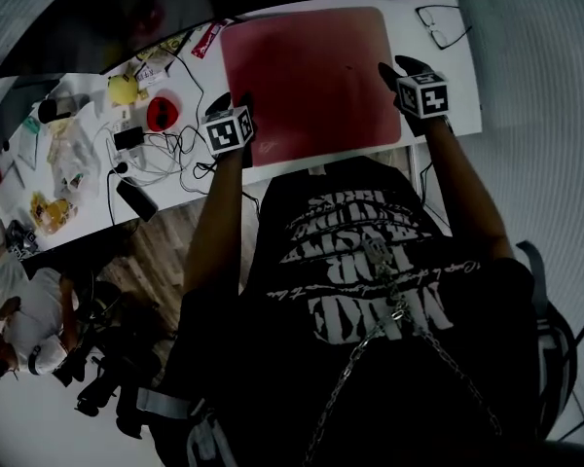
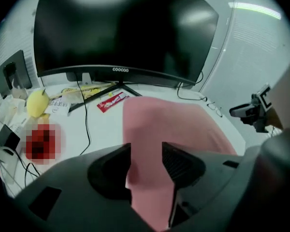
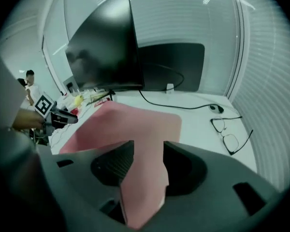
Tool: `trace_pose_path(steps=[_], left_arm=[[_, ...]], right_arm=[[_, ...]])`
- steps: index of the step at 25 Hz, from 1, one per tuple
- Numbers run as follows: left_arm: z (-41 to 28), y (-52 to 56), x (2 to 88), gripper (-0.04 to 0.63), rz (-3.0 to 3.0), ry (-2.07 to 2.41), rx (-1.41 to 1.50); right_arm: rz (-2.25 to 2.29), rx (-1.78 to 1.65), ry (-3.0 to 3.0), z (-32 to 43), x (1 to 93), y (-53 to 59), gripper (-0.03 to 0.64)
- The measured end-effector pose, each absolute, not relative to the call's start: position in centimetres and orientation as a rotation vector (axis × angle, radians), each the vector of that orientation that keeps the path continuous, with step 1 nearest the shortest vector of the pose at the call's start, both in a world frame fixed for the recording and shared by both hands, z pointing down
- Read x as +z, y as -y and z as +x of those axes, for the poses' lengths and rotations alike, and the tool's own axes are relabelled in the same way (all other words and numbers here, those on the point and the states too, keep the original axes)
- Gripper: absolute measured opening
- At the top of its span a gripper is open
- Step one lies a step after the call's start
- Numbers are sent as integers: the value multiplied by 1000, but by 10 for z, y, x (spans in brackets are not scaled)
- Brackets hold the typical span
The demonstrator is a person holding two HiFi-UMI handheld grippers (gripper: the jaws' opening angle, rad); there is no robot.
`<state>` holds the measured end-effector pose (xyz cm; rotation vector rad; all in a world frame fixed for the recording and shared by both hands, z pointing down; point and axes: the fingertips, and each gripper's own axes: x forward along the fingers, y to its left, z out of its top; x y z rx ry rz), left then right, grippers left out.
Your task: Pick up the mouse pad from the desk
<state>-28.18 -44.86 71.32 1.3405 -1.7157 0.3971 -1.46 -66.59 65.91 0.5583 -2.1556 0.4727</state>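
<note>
A person [image 1: 24, 309] in a light top is standing on the floor at the far left, below the white desk [image 1: 459, 78]. On the desk's left part a clutter is lying: a yellow item [image 1: 123, 89], a round red item [image 1: 162, 113] just beside it, a red packet [image 1: 206, 39] and a tangle of cables [image 1: 165, 149]. A dark monitor [image 1: 127, 8] is leaning over this end of the desk.

Next, the left gripper [image 1: 232, 100] is hanging over the near left corner of the mouse pad [image 1: 311, 76], pointing steeply down. In its own view the left gripper [image 2: 146, 161] is showing both jaws well apart, with the pink surface of the pad filling the gap and nothing pressing on either pad (a thin strip of white desk is showing by the left jaw, so the pad's edge is lying right there).

The mouse pad, a large red-pink rectangle with rounded corners, is lying flat on the middle of the desk, its near edge close to the desk's near edge.

The right gripper [image 1: 397, 68] is hanging over the pad's right edge. In its own view the right gripper [image 3: 149, 161] is likewise holding its jaws wide, gripping nothing, with the pad's corner showing through the gap.

Furthest right, a pair of glasses [image 1: 438, 25] is lying on bare desk, well apart from the pad.
</note>
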Motion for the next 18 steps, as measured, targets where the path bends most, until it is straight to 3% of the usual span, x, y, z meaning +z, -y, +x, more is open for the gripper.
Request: trace_pose_path(steps=[9,14,18], left_arm=[[-294,449,768,288,1213,1672,587],[-290,453,767,288,1219,1688,573],[-285,458,766,214,1202,1651,603]], right_arm=[[543,573,1868,22,764,682,282],[571,511,1879,19,763,680,278],[535,497,1888,6,763,672,234]])
